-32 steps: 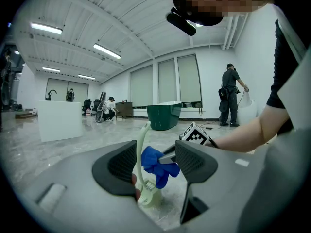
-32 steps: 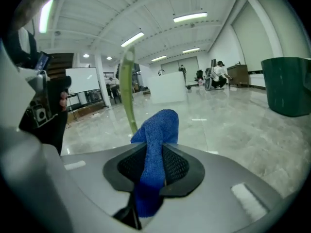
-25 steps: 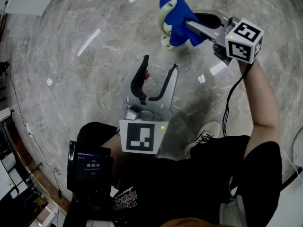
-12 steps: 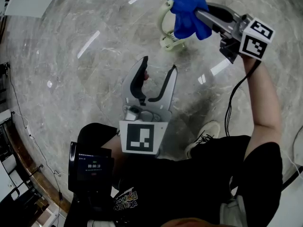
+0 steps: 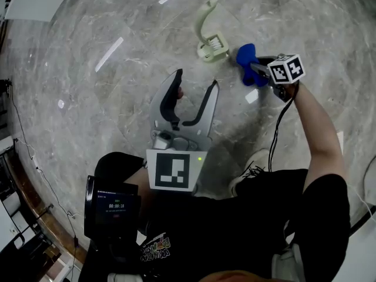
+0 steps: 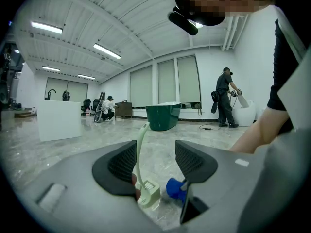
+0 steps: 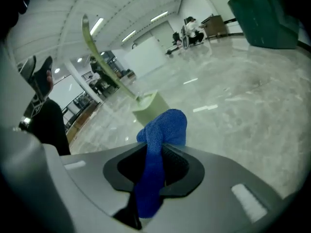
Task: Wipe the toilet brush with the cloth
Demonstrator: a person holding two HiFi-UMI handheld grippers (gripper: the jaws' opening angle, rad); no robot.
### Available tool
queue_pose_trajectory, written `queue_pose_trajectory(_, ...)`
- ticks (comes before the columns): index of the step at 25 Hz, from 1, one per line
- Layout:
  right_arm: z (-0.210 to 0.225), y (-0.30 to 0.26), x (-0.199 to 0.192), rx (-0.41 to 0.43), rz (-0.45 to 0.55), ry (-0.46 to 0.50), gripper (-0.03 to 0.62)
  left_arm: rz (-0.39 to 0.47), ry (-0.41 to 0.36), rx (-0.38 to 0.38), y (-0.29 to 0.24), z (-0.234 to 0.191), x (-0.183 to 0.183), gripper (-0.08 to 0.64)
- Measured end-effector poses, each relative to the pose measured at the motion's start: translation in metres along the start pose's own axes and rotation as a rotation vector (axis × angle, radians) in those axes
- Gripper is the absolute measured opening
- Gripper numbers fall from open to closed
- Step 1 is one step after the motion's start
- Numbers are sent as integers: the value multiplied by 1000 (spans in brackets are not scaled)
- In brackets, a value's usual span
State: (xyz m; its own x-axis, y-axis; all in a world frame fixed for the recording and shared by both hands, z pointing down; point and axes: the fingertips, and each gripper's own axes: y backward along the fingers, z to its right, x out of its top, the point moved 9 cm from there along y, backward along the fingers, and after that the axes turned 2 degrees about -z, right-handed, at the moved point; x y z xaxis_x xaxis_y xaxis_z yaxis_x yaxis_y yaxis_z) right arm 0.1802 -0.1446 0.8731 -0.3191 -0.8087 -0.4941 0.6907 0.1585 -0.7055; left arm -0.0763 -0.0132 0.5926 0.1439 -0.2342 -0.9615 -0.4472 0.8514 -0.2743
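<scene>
The pale green toilet brush [image 5: 212, 44] stands upright in its holder on the marble floor, its curved handle rising free. My right gripper [image 5: 257, 69] is low beside the floor, just right of the brush's base, and is shut on the blue cloth [image 5: 247, 61]. In the right gripper view the cloth [image 7: 162, 132] bunches out between the jaws, with the brush [image 7: 146, 106] a little ahead. My left gripper [image 5: 198, 78] hovers open and empty nearer me. Through its jaws I see the brush [image 6: 146, 191] and the cloth [image 6: 175, 188].
A dark green bathtub [image 6: 163, 116] and a white counter [image 6: 58, 125] stand far across the hall, with people near them. A cable [image 5: 281, 128] hangs from my right gripper. My shoe [image 5: 254, 169] is on the floor below it.
My right gripper has dropped with the cloth from up at the brush's handle to the floor at the right of its base. The left gripper has not moved.
</scene>
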Motion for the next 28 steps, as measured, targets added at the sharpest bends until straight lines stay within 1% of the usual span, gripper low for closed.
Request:
queue_pose_trajectory(3, -39, -38, -9, 73, -115, 112, 84, 1, -3, -8, 0, 2, 0, 253)
queue_pose_trajectory(5, -66, -62, -4, 119, -147, 165, 84, -6, -5, -12, 0, 1, -1, 253)
queue_pose_trajectory(7, -90, -81, 6, 159, -146, 183, 84, -12, -7, -13, 0, 1, -2, 252)
queue_pose_trajectory(11, -121, -104, 23, 223, -118, 174, 84, -9, -5, -11, 0, 2, -2, 252)
queue_pose_trajectory(14, -131, -103, 38, 273, -52, 133, 84, -3, -6, -12, 1, 2, -1, 252)
queue_pose_trajectory(17, -135, -82, 57, 326, 66, 82, 84, -6, 3, -7, 1, 1, -3, 252)
queue_pose_trajectory(19, -138, -62, 71, 357, 145, 71, 84, -8, 9, -6, 1, 1, -3, 252)
queue_pose_trajectory(23, -149, -20, 99, 439, 277, 101, 84, 8, 3, -7, 1, 2, -2, 252)
queue_pose_trajectory(28, -172, 32, 131, 559, 430, 154, 84, 22, -49, -23, 2, 7, -2, 252)
